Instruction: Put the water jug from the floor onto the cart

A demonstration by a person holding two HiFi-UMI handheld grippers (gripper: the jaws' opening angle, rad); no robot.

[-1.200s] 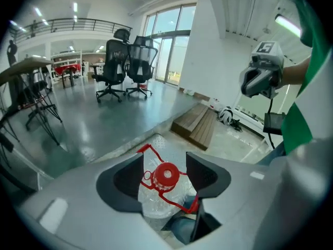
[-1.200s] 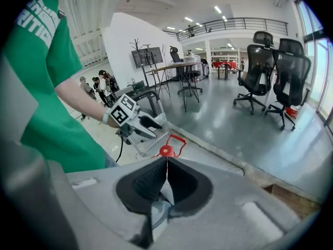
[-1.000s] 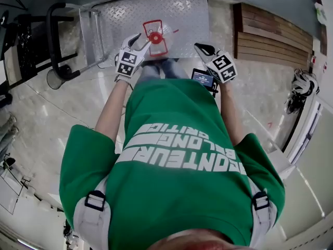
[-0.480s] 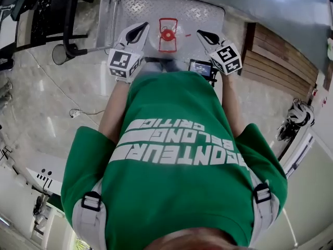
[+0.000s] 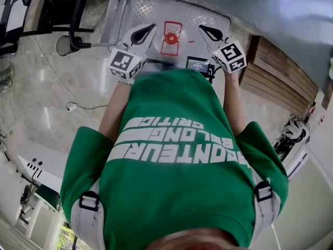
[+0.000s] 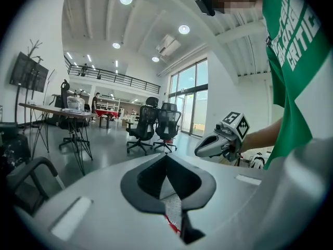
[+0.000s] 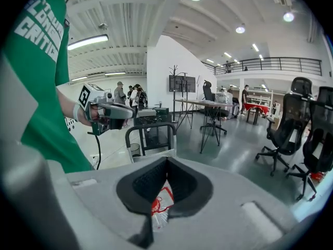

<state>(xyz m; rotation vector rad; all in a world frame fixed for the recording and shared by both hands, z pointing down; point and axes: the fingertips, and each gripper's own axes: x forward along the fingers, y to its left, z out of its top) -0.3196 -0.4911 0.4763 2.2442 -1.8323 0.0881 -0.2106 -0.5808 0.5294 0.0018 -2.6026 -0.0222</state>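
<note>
The clear water jug [image 5: 170, 38] with its red cap and red handle stands upright on the cart's [image 5: 205, 15] checker-plate deck. Both grippers hover above it at chest height, apart from it. My left gripper [image 5: 148, 30] is to its left; its jaws have just been closing and now meet with nothing between them. On the jug's right, my right gripper [image 5: 204, 31] also has its jaws together and empty. Below the jaws, the jug's red handle [image 7: 162, 196] shows in the right gripper view, and a red sliver [image 6: 169, 223] in the left gripper view.
The cart's black push handle [image 5: 78, 14] rises at its left end. A wooden pallet [image 5: 281, 77] lies on the floor to the right, a cable [image 5: 78, 107] to the left. Office chairs [image 6: 156, 126] and trestle tables [image 6: 57, 116] stand farther off. A small screen [image 5: 199, 64] hangs at the person's waist.
My left gripper has left the jug's handle and lifted away, its jaws closing. The right gripper has risen too. The jug has stayed on the cart deck.
</note>
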